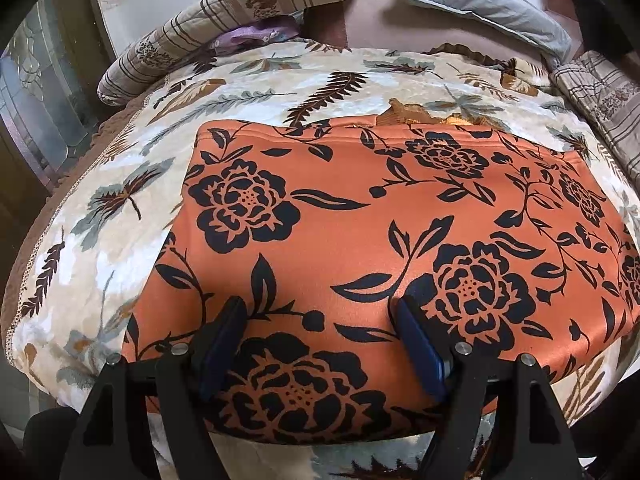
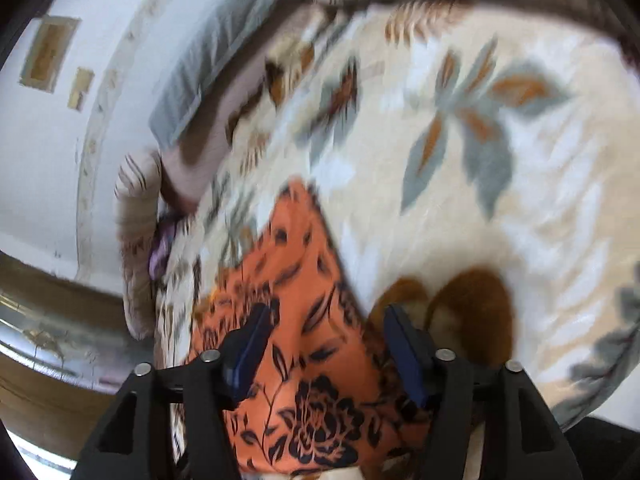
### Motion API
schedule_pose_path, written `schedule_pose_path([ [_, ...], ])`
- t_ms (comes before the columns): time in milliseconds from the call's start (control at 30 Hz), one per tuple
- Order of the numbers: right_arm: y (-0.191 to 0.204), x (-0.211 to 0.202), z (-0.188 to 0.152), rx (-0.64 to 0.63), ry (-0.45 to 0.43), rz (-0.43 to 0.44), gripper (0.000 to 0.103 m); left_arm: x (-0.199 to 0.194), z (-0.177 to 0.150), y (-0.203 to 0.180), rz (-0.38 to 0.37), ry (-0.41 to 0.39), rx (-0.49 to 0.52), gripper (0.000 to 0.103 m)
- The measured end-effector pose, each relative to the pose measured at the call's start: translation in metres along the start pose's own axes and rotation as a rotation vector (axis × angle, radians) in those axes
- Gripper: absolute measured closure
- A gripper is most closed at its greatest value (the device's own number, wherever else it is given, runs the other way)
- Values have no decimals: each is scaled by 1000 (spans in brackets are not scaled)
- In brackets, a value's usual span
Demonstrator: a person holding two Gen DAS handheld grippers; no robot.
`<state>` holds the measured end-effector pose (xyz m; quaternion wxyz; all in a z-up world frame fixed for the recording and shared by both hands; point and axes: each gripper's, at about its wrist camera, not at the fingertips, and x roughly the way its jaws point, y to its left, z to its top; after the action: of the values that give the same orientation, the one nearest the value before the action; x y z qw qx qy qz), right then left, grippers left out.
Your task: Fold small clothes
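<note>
From my left tool, fingers spread wide and holding nothing, I look down on the orange garment, printed with black flowers and leaves, lying smooth and flat on the bed. It rests on a cream blanket patterned with grey and brown leaves, its near edge running under the tool and close to the bed's near edge, its far hem straight across the middle of the bed. Both blue finger pads hang over the near part of the cloth; I cannot tell whether they touch it. At the bed's far left corner sits a striped pillow with a bit of purple fabric tucked below it; a grey pillow lies toward the far right. From my right tool, also open and empty, the view is blurred. One corner of the garment points away between the fingers, the left pad over the cloth, the right pad at its right edge above the blanket.
</note>
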<state>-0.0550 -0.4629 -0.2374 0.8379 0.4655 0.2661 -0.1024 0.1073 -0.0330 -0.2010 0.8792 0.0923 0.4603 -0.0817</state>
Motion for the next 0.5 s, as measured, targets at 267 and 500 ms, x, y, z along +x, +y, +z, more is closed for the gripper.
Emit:
schedule_pose_path([
  [267,-26,34,2,118,165,31,28,-5,2,9,-16,-1,-21,24],
  [500,-9,53,-12,28,289,126,25,-3,4,29,11,7,-54,24],
])
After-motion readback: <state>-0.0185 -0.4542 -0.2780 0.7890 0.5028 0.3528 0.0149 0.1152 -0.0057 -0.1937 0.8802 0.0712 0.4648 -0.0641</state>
